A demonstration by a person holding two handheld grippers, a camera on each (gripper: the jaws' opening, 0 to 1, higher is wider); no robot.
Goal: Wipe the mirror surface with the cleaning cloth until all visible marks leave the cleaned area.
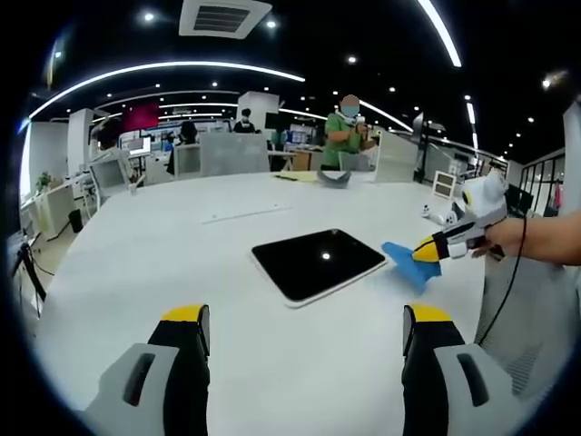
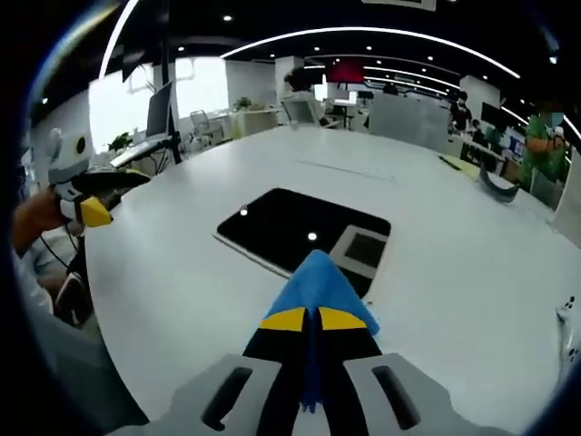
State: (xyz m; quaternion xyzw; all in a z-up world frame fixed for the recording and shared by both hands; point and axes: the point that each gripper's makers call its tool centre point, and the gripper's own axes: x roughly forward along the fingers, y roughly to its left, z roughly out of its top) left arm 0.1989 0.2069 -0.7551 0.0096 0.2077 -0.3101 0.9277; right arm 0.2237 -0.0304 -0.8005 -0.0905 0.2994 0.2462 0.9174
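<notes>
Left gripper view: the left gripper rises from the bottom of the frame with its yellow-tipped jaws released and set wide apart; nothing lies between them. Bare white tabotop lies ahead of the jaws. At frame centre the mirror lies flat, a dark rounded rectangle with a pale edge, all four edges apart from the tabletop rim. Just beside its right edge the right gripper enters from the right, held by a hand.

Right gripper view: the right gripper's jaws at bottom centre are clenched on the blue cleaning cloth. The cloth's far tip overlaps the mirror's near edge in frame. The mirror's other edges are uncovered, with open tabletop to the left, right and beyond. The left gripper shows at the left edge. Desks and people stand at the top of both frames.
</notes>
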